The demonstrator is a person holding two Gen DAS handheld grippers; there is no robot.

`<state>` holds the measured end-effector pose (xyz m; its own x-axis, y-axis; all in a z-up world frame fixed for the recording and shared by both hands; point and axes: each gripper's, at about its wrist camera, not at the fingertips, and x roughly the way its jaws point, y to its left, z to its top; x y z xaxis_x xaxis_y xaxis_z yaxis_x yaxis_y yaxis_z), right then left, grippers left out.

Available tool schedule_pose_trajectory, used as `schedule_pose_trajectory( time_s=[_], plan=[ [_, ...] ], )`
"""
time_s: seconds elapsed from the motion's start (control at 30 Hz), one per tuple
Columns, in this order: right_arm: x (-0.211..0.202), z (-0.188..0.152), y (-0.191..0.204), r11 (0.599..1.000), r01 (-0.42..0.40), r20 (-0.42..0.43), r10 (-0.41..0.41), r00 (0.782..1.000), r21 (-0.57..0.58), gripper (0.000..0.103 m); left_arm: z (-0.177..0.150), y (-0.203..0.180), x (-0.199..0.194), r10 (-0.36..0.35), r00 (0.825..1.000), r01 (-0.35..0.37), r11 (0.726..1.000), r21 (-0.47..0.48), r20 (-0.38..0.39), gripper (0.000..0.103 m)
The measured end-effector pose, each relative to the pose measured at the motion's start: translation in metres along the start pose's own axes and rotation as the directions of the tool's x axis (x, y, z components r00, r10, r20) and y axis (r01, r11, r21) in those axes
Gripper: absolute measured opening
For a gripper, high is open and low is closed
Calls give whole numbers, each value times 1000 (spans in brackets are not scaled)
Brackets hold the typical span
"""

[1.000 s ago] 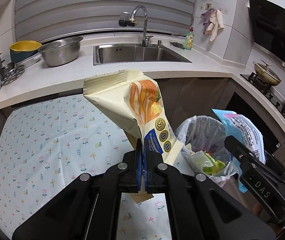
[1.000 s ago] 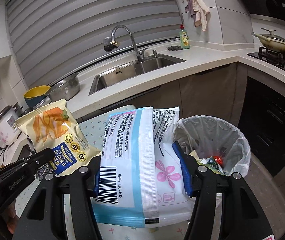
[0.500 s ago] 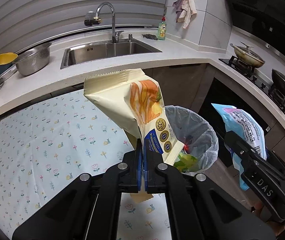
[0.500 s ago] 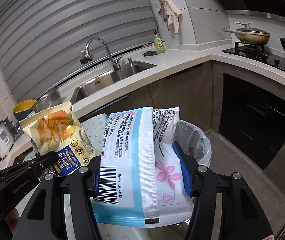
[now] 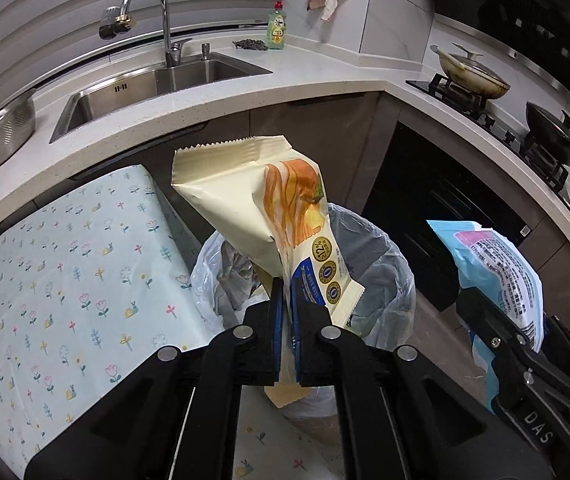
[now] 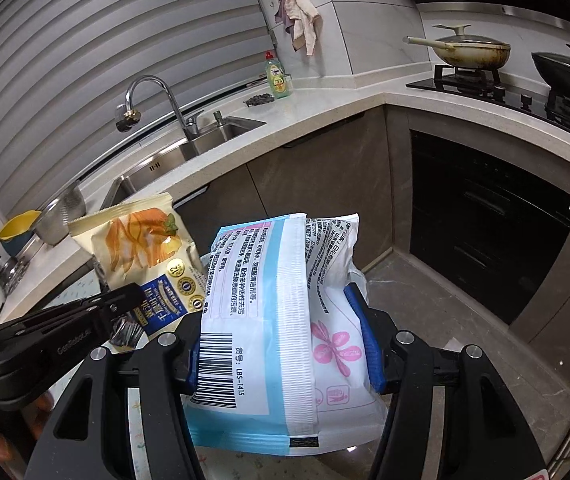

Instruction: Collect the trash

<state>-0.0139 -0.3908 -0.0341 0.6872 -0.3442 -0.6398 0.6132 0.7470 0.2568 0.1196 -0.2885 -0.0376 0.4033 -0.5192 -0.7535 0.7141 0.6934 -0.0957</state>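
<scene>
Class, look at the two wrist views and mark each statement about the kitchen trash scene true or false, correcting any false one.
1. The left gripper is shut on the yellow snack bag. True.
2. The right gripper holds nothing. False: its jaws grip the blue and white packet.
3. The bin has a plastic liner. True.
4. The tap is running. False: no water shows.
5. The snack bag lies inside the bin. False: it is held above it.
</scene>
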Motion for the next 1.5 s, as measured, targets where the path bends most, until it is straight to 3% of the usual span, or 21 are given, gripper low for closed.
schedule_pose_trajectory(
  time_s=[0.07,0.13,0.17,0.5,0.7,0.83,1.23,1.5],
  plan=[
    [8,1,-1,1000,9,-8,-9,1000,-1,57,5,0,10,-13,1000,13,1000,-4,-3,19],
    [16,2,-1,1000,13,-17,-14,1000,-4,57,8,2,14,-3,1000,4,1000,-14,17,48],
    [21,2,0,1000,14,-21,-14,1000,-8,57,9,4,14,3,999,-2,1000,-18,35,50],
    [60,9,29,997,-20,-56,16,998,-71,59,4,50,16,101,994,-95,989,-114,42,50],
    [72,10,51,992,-45,-68,37,997,-114,65,-5,74,11,148,988,-140,977,-159,38,51],
    [64,10,59,991,-32,-42,27,999,-132,76,-6,78,5,164,985,-154,974,-165,50,53],
    [25,8,67,987,-27,-11,25,1000,-161,84,-16,68,-30,190,975,-172,974,-151,117,72],
    [4,5,67,986,-27,-21,24,1000,-162,87,-25,64,-52,213,967,-192,970,-147,139,78]
  ],
)
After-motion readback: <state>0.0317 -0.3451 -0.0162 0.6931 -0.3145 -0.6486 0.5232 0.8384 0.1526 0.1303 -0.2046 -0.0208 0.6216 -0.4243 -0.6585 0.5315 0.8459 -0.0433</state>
